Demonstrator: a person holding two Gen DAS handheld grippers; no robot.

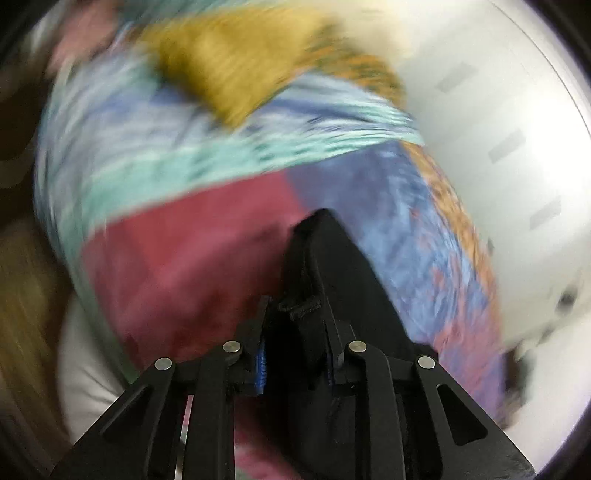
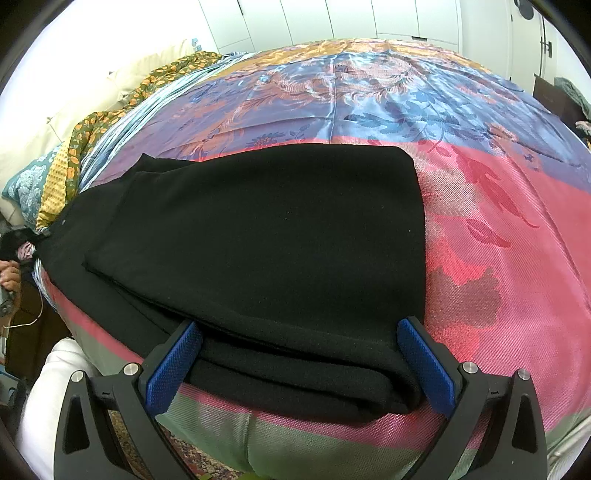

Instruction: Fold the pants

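Observation:
Black pants (image 2: pixel 277 229) lie folded in layers on a bedspread (image 2: pixel 498 240) patterned in pink and blue. My right gripper (image 2: pixel 299 365) is open at the near edge of the fold. Its blue pads (image 2: pixel 173 365) stand wide apart, one on each side of the cloth. The left wrist view is heavily blurred. In it my left gripper (image 1: pixel 299 332) is shut on a bunched ridge of the black pants (image 1: pixel 332 266), which rises between the fingers above the pink part of the bedspread (image 1: pixel 177 258).
Pillows and a yellow-green floral cover (image 2: pixel 74 147) pile up at the bed's left end. White wardrobe doors (image 2: pixel 332 18) stand behind the bed. A person's hand (image 2: pixel 9 277) shows at the far left edge, with a white-clad leg (image 2: pixel 48 387) below it.

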